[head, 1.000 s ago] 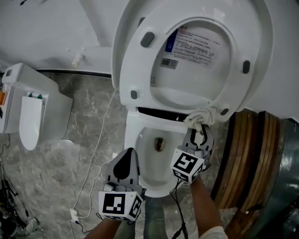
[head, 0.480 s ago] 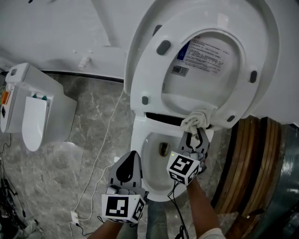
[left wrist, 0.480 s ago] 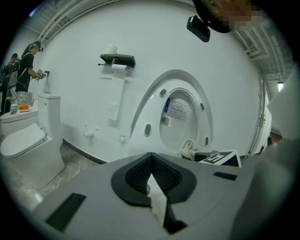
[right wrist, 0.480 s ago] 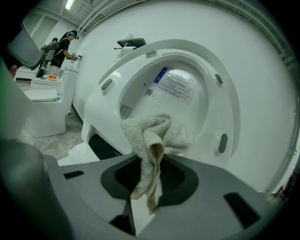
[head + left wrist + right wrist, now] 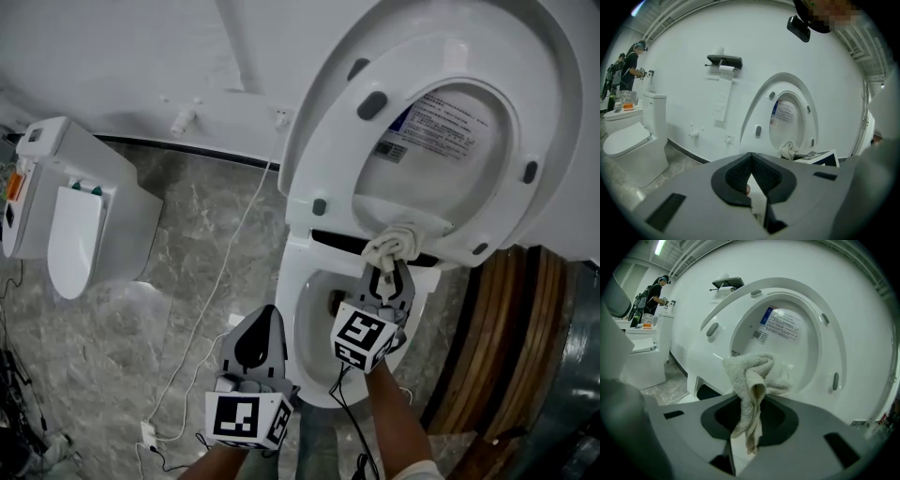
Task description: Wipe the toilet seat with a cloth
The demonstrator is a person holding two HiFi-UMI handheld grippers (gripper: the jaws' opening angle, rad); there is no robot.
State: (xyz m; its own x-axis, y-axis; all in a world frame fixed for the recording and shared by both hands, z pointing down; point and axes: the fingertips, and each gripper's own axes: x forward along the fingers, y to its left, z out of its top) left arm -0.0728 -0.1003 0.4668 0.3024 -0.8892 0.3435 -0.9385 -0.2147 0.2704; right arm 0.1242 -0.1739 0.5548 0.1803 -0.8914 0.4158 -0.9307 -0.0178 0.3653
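Sliding left along the lower edge of the glossy white plastic toilet seat (image 5: 337,150), the right hand-held gripper (image 5: 389,274) clamps a crumpled beige terry cloth (image 5: 394,246); the left hand-held gripper (image 5: 261,317) hangs closed, empty.

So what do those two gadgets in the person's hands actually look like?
Both are grey: the left gripper and right gripper each have black-padded fingers and a white cube with black square markers. A black cable hangs beneath the right one.

Another toilet (image 5: 84,216) at left, white cable (image 5: 217,286) across marble floor (image 5: 122,356)
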